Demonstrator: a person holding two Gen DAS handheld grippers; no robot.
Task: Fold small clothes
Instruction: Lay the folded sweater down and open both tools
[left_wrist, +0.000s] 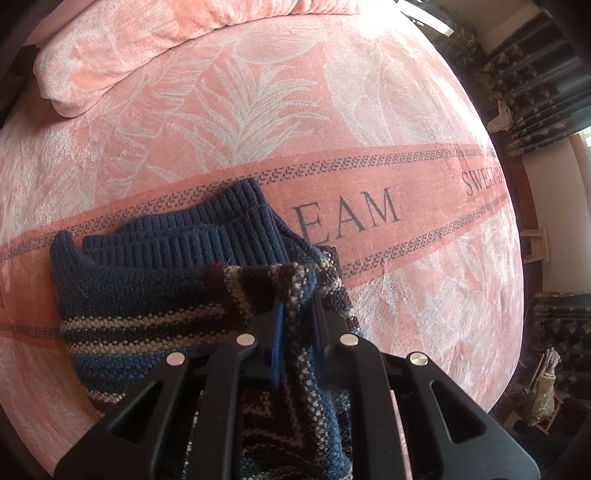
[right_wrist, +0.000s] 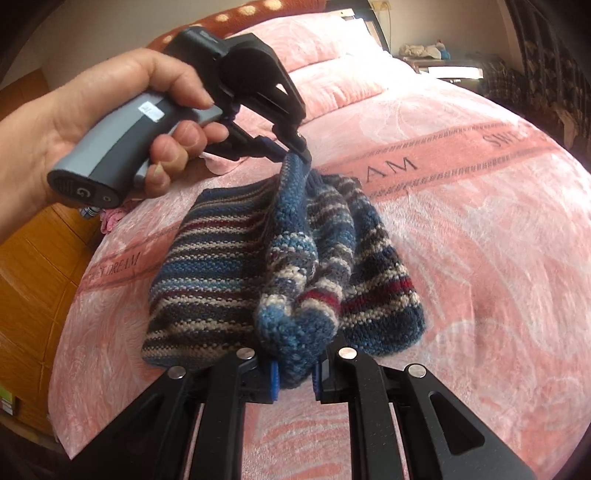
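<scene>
Both claws pinch the striped knit sweater (right_wrist: 288, 258) over the pink bedspread (right_wrist: 461, 236).

The right gripper (right_wrist: 294, 373) is closed on a bunched fold at the near edge; the left gripper (right_wrist: 295, 157), in a hand (right_wrist: 92, 122), is clamped on the far edge, lifting it while the rest lies on the bed.

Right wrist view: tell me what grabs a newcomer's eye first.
The striped knit sweater bunched mid-bed, pinched at both ends: the left gripper lifts its far edge, the right gripper clamps the near fold. Around it spreads the pink blanket lettered "DREAM".
</scene>
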